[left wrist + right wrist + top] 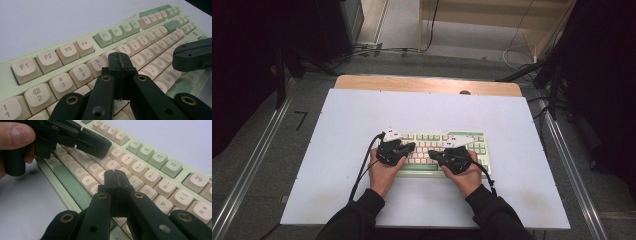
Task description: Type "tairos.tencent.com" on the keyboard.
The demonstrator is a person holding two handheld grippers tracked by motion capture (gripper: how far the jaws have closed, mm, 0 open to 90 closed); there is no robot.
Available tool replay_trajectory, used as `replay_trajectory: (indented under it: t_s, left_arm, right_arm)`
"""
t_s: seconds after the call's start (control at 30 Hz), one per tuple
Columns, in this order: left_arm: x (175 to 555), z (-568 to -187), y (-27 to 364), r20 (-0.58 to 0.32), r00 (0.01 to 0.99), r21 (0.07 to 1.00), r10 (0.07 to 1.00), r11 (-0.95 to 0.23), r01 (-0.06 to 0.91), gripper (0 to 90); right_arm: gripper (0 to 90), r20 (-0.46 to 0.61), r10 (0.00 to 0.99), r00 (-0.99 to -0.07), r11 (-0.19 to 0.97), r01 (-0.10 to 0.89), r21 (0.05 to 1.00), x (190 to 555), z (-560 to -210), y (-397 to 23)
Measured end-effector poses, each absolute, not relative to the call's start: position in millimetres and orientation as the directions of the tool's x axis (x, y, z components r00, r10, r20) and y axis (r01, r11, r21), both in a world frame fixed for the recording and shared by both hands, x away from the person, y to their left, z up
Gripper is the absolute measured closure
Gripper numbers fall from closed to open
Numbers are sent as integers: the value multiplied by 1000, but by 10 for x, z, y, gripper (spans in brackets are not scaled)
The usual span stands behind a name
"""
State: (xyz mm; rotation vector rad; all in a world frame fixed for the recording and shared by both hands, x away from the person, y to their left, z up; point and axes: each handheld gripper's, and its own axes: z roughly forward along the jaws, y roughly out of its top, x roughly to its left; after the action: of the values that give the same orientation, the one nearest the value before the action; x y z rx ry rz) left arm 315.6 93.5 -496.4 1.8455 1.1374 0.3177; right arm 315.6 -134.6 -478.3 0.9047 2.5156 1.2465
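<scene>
Both grippers, left and right, hover with jaws pressed together and holding nothing over a green-and-cream keyboard, which lies near the middle of the white table.

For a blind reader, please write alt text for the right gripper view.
The right gripper, jaws shut, hovers over the letter keys of a green and cream keyboard. The left gripper, held in a hand, is at upper left.

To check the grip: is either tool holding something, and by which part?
Nothing is held. Left tool and right tool are shut and empty, above the keyboard.
</scene>
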Motion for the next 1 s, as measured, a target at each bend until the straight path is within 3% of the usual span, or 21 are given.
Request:
replay_trajectory:
  t_s: [0.53,1.0]
  left_arm:
    - [3151,-4977,895,-191,550,799,813,-196,568,900]
    - [3114,-4869,978,-239,549,820,801,-137,556,900]
  right_arm:
    - [883,93,599,-795,462,438,772,3157,-4789,-1342]
    - [883,93,601,-793,458,438,773,3155,-4783,-1349]
